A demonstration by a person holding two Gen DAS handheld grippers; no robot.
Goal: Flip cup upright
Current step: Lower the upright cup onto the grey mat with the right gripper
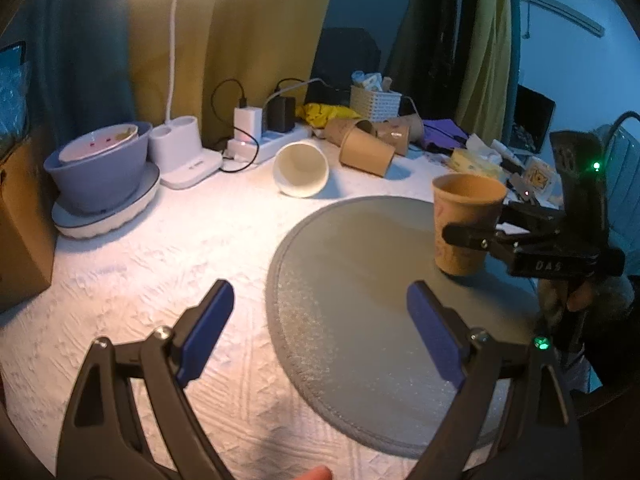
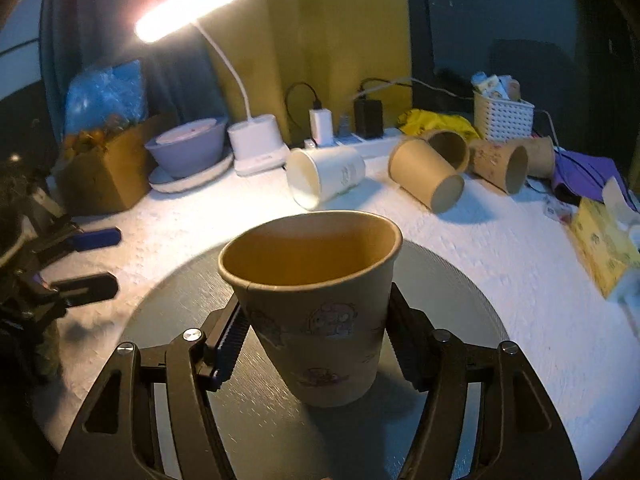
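Note:
A brown paper cup [image 2: 316, 320] with cartoon prints stands mouth up, slightly tilted, on the round grey mat [image 2: 168, 320]. My right gripper [image 2: 316, 344] is shut on the cup's sides. In the left wrist view the cup [image 1: 464, 224] sits at the mat's [image 1: 360, 280] far right with the right gripper [image 1: 472, 236] clamped on it. My left gripper [image 1: 320, 320] is open and empty, low over the mat's near left edge. It also shows in the right wrist view [image 2: 86, 258] at far left.
A white cup [image 2: 324, 180] and several brown cups [image 2: 428, 176] lie on their sides behind the mat. A desk lamp [image 2: 256, 148], power strip [image 1: 272, 144], stacked bowls [image 1: 100, 168], cardboard box [image 2: 104, 172], basket [image 2: 502, 114] and tissue box [image 2: 604, 244] ring the white tablecloth.

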